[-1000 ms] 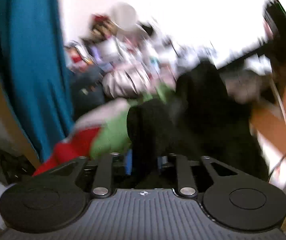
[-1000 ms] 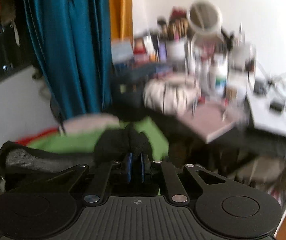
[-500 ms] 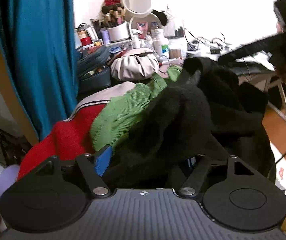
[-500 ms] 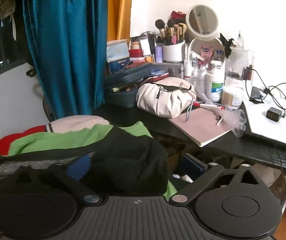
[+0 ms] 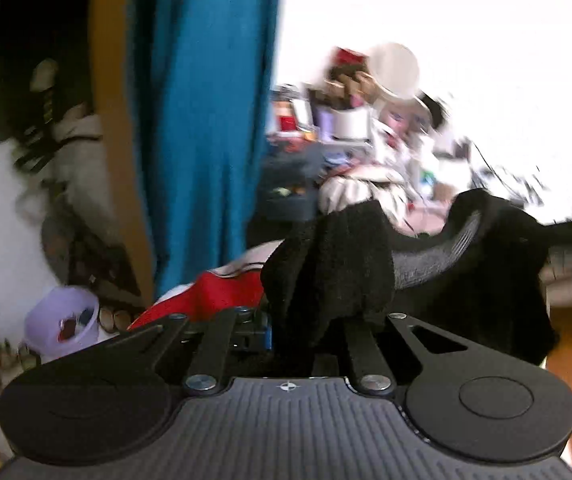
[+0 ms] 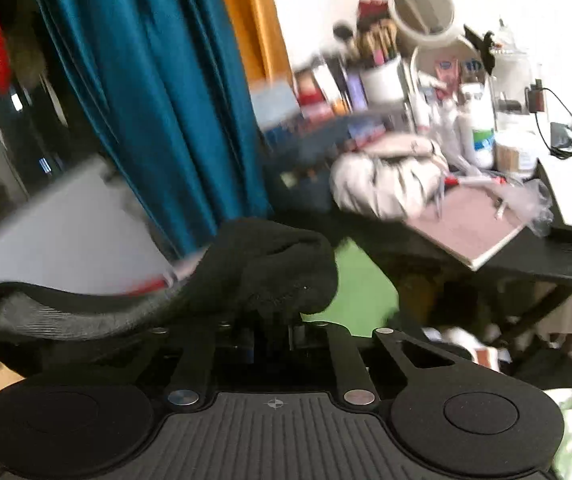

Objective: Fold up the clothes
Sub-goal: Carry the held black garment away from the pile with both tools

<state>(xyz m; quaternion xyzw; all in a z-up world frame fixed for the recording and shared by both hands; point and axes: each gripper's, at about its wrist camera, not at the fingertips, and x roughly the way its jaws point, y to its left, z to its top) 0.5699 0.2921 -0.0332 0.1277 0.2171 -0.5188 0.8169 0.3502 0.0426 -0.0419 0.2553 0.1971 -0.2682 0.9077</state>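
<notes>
Black knit garment [image 5: 328, 264] hangs lifted in front of the teal curtain [image 5: 205, 120], above the red and green clothes [image 5: 213, 296]. Left gripper [image 5: 306, 330] and right gripper [image 6: 271, 330] jaws are closing on its bunched fabric. Advice: hold both pinches firm, draw the edge taut and level, clear of the table [image 6: 546, 264].

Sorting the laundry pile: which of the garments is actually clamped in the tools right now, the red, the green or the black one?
The black knitted garment: both tools pinch it, while the red garment and green garment lie loose behind.
</notes>
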